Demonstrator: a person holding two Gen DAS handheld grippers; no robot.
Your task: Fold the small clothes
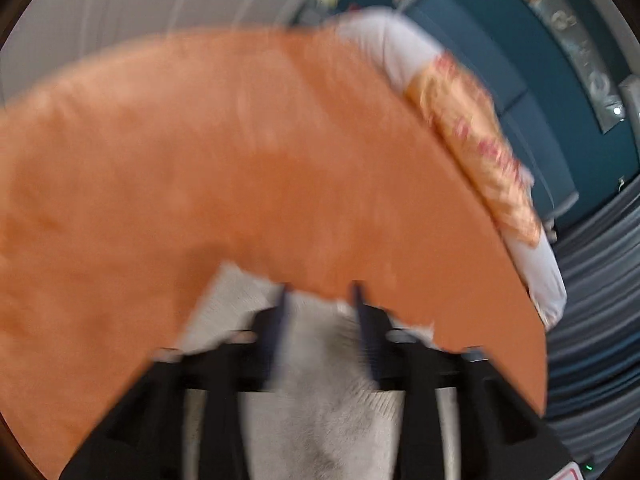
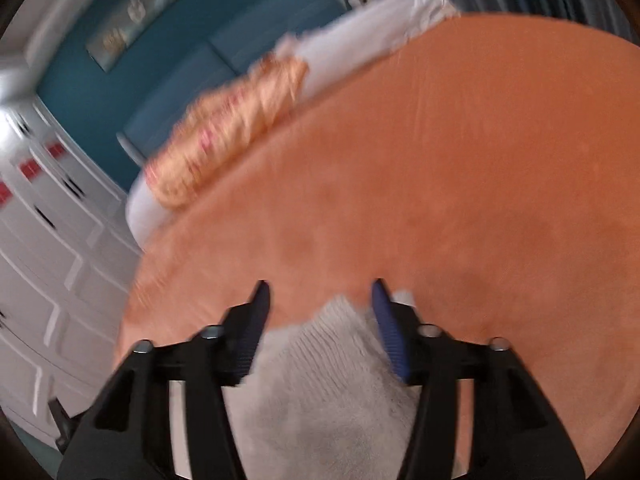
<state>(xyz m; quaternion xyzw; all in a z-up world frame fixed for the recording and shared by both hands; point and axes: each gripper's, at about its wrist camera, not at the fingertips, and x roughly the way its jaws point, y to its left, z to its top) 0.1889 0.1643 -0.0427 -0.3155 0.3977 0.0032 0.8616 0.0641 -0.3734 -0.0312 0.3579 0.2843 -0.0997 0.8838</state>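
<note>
Grey knit garment (image 2: 320, 392) lies at the near edge of the orange bed cover (image 2: 440, 184), between the parted jaws of both left gripper (image 1: 320, 292) and right gripper (image 2: 320, 292); released fabric may slump, spoiling the fold.

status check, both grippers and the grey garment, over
Left gripper open, right gripper open. Grey knit garment lies between each pair of fingers on the orange cover, unpinched. Nothing in the way.

The supporting surface is a bed covered by an orange blanket (image 2: 460, 184). A grey knitted garment (image 2: 320, 392) lies on the blanket's near part. A patterned orange pillow (image 2: 228, 128) lies beyond the blanket's far edge, on white bedding (image 2: 360, 28).
</note>
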